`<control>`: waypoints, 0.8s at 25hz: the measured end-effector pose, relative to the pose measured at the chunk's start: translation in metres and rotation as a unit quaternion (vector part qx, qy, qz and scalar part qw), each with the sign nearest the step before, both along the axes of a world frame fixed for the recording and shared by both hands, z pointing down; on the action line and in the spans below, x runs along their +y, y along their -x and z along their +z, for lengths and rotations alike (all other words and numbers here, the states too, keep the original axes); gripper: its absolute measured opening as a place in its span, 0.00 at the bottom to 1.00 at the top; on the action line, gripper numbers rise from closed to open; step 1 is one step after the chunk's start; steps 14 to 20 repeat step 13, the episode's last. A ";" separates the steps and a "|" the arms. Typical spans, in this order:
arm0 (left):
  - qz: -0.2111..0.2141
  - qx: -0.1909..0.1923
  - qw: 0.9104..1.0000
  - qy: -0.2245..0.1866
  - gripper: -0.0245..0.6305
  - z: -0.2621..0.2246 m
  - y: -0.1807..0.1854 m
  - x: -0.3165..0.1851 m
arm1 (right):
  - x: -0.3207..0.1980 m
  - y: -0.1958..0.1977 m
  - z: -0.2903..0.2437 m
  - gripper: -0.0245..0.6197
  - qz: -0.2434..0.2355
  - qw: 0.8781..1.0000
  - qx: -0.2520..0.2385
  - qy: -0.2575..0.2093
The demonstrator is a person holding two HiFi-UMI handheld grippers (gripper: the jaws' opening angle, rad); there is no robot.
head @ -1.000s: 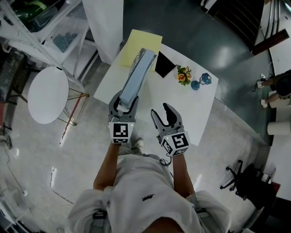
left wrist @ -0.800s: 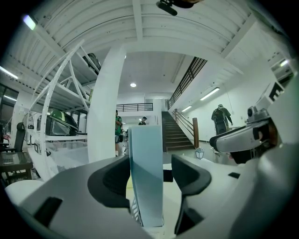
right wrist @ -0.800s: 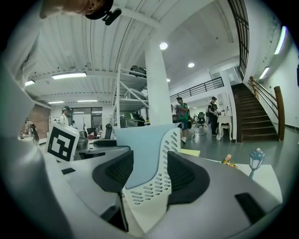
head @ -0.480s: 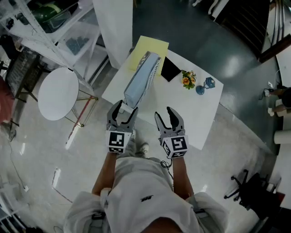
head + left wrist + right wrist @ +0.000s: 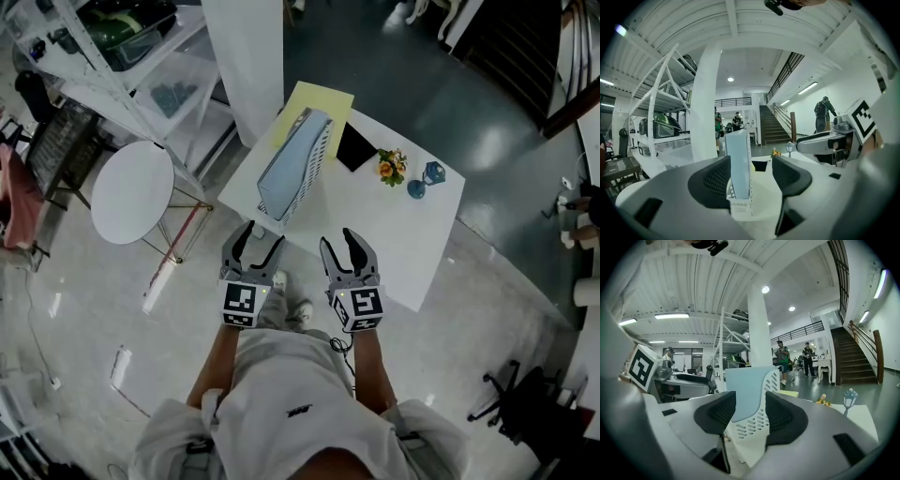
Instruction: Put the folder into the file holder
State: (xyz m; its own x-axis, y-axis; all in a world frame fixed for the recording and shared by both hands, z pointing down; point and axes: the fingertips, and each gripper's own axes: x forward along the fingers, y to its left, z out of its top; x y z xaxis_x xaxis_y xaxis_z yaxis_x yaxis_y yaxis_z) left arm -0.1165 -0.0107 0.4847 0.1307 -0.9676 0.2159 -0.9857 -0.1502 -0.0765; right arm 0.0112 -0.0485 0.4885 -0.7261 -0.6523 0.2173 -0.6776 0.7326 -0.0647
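A light blue folder stands upright in the white slotted file holder on the white table. Both grippers hover short of the table's near edge, apart from the holder. My left gripper is open and empty; in its own view the folder and holder show ahead between the fingers. My right gripper is open too; its jaws have just been closing with nothing between them. The holder and folder lie beyond them.
On the table lie a yellow sheet, a black pad, a small flower pot and a blue ornament. A round white side table stands to the left, a white pillar and shelving behind.
My left gripper, which was around the near end of the folder, has come off it. Both grippers have drawn back from the table toward the person. The right jaws have narrowed.
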 end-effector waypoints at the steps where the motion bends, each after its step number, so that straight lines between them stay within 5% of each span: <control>1: 0.000 -0.001 1.000 0.000 0.47 -0.001 -0.001 0.001 | 0.001 -0.001 -0.001 0.35 0.000 1.000 -0.001 -0.001; 20: -0.003 -0.005 1.000 -0.009 0.47 -0.009 -0.007 -0.008 | 0.002 0.000 -0.012 0.35 -0.010 1.000 -0.001 -0.019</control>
